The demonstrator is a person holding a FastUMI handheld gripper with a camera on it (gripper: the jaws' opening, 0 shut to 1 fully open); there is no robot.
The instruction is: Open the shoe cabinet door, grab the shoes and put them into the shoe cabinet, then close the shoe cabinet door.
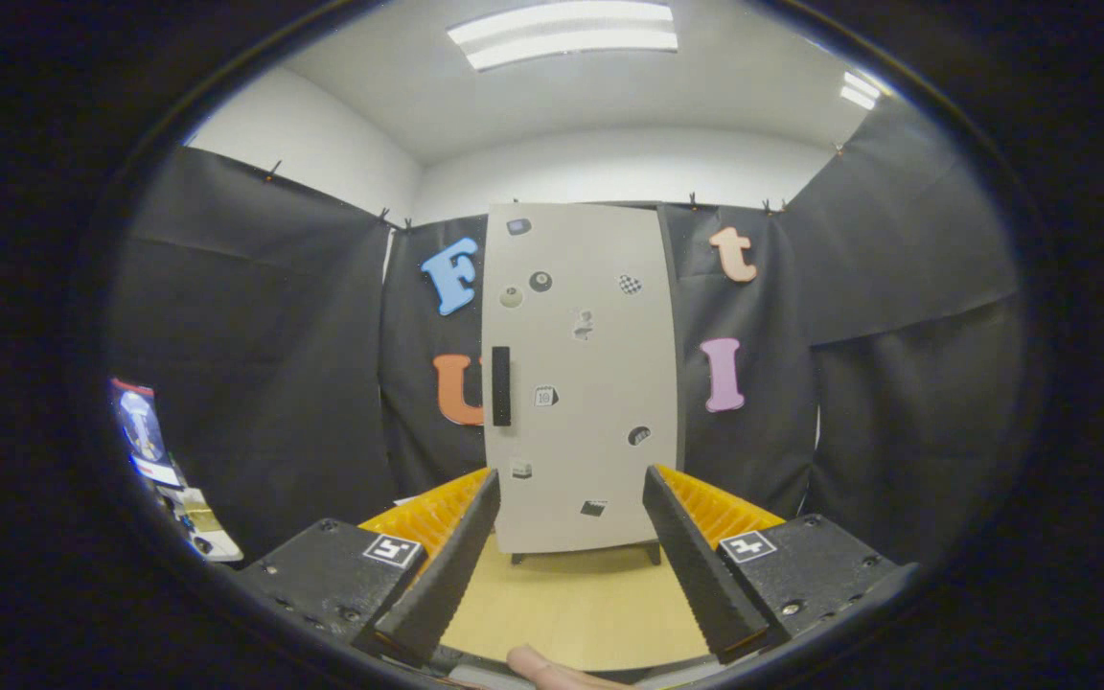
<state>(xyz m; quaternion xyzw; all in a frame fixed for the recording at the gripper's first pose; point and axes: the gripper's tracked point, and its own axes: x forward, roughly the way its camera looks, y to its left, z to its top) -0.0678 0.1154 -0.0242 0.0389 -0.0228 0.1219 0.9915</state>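
A tall pale shoe cabinet (581, 383) stands straight ahead on a light wooden floor (562, 604), its door flat and shut. A dark vertical handle (501, 386) sits near the door's left edge, and small stickers dot the door. My gripper (571, 489) is held some way in front of the cabinet, open, with nothing between its fingers (456, 546). The cabinet's lower part shows in the gap between them. A fingertip of a person's hand (538, 663) shows just behind the fingers.
Black cloth walls close in behind and on both sides of the cabinet. Low to the left, beside the cloth, lie some small packages (164, 460). The cabinet rests on short dark feet (653, 553).
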